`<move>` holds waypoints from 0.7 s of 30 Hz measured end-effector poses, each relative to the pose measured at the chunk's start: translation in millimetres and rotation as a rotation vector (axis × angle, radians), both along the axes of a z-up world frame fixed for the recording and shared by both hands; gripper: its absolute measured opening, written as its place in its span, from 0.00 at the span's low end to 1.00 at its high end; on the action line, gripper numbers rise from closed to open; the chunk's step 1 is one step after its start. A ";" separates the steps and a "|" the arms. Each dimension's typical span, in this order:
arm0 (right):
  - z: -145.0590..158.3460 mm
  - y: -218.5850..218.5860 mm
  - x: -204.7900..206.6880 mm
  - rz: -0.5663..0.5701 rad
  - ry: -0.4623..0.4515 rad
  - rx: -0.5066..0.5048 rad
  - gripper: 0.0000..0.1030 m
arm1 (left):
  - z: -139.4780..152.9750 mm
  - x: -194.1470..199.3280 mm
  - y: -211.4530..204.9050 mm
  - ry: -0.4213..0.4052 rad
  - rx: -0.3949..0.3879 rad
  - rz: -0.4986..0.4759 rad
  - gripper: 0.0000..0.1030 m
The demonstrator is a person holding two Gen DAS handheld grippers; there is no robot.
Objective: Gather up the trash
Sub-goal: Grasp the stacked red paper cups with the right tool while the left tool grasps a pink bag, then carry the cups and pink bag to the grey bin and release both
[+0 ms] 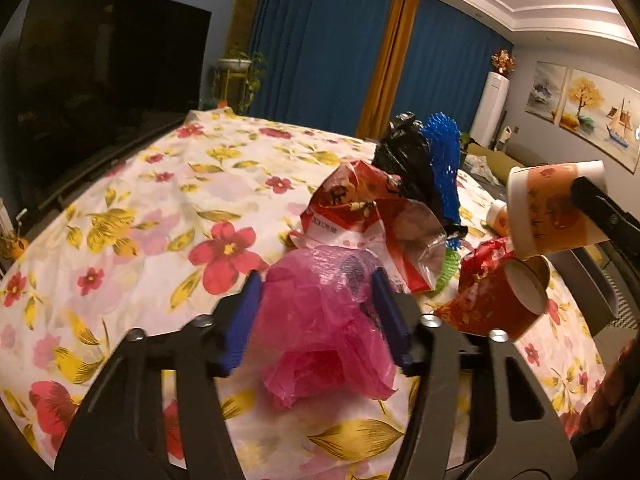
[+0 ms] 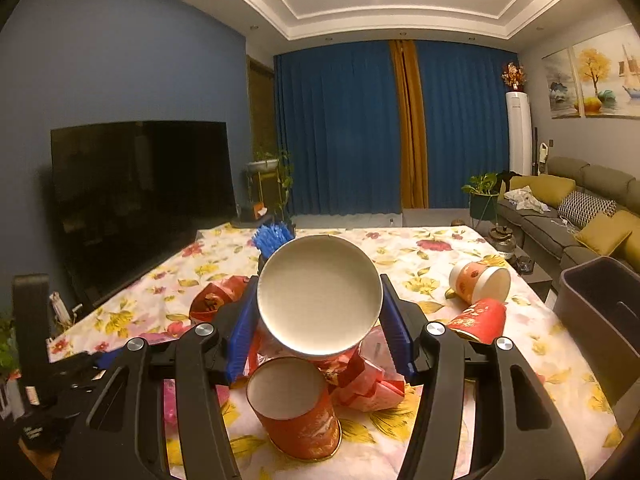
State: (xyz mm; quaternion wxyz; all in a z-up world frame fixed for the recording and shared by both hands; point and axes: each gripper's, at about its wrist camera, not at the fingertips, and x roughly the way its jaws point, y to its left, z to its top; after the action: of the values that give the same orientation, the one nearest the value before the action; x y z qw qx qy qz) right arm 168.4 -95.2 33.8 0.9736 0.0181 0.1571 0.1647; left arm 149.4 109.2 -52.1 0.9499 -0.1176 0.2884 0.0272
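risk number one is the paper cup point(image 2: 319, 294) in the right gripper point(image 2: 319, 322): the blue pads press only on its two sides, its open mouth faces the camera, and thin paper walls can bend in, so the cup may slip out or turn before it reaches a bin. in the left wrist view the same cup is lifted above the table point(image 1: 120, 208), clear of the other trash, so a fall would drop it back into the pile.

the left gripper point(image 1: 318, 312) has its jaws closed around a pink plastic bag point(image 1: 320, 320). the bag is soft, crumpled and half transparent, and a loose part hangs below the fingers. i judge that it can pull out, or drag along the red wrapper point(image 1: 360, 216) just behind it.

the rest of the trash lies on the flowered cloth: an orange-red cup on its side point(image 2: 294, 408) close under the held cup, a red wrapper near it, two more cups point(image 2: 480, 280) further to the right, touching each other. a dark bin point(image 2: 600, 308) stands beside the table's right edge.
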 end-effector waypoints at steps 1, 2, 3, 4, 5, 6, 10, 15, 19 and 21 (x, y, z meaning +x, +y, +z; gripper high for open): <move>1.3 -2.1 -2.4 0.003 -0.002 0.001 0.54 | -0.8 -0.1 -0.3 0.003 -0.007 -0.008 0.40; 2.1 -4.8 -3.7 0.003 -0.003 0.003 0.54 | -1.7 0.4 -0.6 0.009 -0.015 -0.018 0.34; 3.0 -6.4 -4.7 0.002 -0.004 0.005 0.54 | -2.1 0.7 -0.7 0.011 -0.019 -0.024 0.30; 3.3 -8.9 -5.5 0.001 -0.006 0.009 0.54 | -2.3 0.5 -1.2 0.011 -0.023 -0.030 0.21; 4.1 -11.3 -6.4 -0.001 -0.008 0.012 0.54 | -2.6 0.2 -1.4 0.011 -0.027 -0.033 0.12; 4.7 -13.6 -7.1 -0.004 -0.007 0.014 0.54 | -2.3 -0.7 -1.8 0.009 -0.031 -0.036 0.09; 6.9 -22.1 -11.2 -0.009 -0.011 0.025 0.54 | 2.3 -10.7 -1.1 -0.020 -0.042 -0.014 0.06; 12.5 -35.4 -18.8 -0.017 -0.024 0.037 0.54 | 29.1 -32.9 -2.2 -0.107 -0.042 -0.007 0.06; 15.7 -46.3 -26.8 -0.024 -0.036 0.042 0.54 | 51.2 -49.1 -11.1 -0.178 -0.033 -0.026 0.06; 16.6 -51.9 -29.5 -0.028 -0.039 0.048 0.54 | 58.8 -54.9 -16.6 -0.199 -0.028 -0.038 0.06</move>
State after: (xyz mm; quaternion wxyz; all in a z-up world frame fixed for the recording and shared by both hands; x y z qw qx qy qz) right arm 138.9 -147.1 50.3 0.9779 0.0403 0.1340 0.1552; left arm 94.4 92.7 6.7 0.9724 -0.1277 0.1951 -0.0068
